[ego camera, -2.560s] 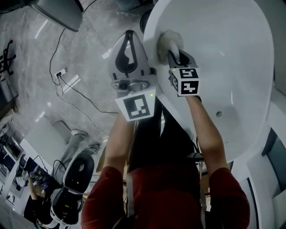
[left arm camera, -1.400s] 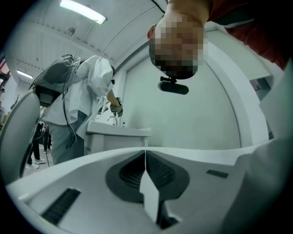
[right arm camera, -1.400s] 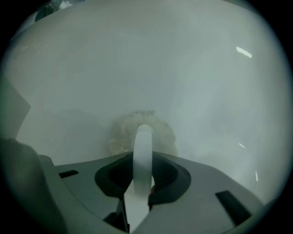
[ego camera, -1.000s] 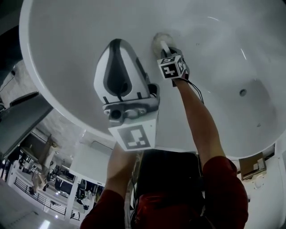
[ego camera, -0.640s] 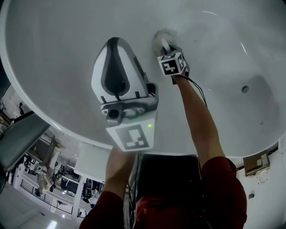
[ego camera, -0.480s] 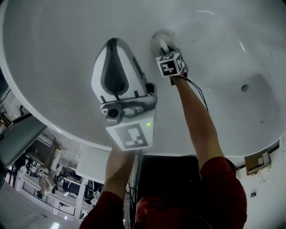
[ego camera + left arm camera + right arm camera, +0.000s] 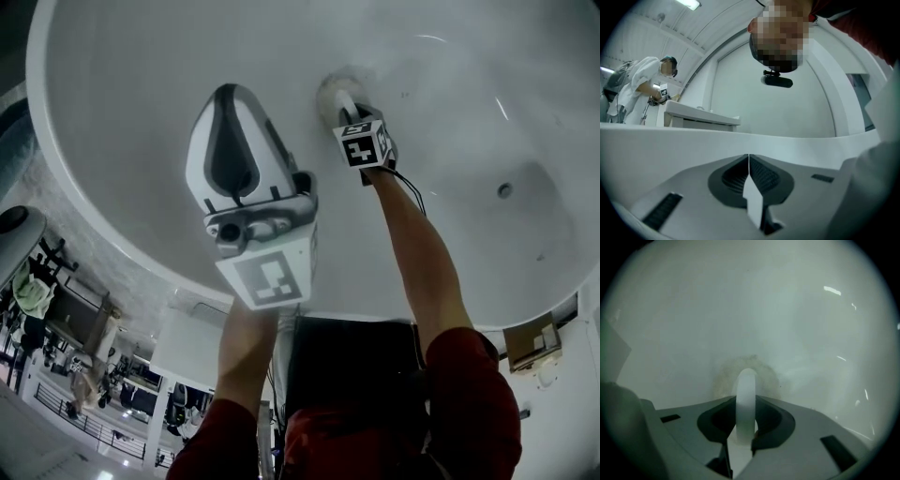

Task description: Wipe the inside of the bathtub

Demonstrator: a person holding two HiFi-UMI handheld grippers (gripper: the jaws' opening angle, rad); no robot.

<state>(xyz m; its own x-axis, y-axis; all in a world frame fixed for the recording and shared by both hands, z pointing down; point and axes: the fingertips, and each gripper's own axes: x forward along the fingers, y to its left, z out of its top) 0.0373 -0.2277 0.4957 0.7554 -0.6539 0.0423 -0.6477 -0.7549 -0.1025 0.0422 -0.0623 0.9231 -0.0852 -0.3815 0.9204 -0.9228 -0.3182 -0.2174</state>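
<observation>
White scrubber (image 7: 746, 390), clamped in the right gripper (image 7: 743, 430), presses straight ahead on the tub (image 7: 811, 324); left gripper (image 7: 749, 159) has jaws together, empty, farther off.

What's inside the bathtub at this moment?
The right gripper, shut on a scrubber's white handle, presses its round pad against the bathtub wall; a drain hole shows. The surface under the pad is covered.
</observation>
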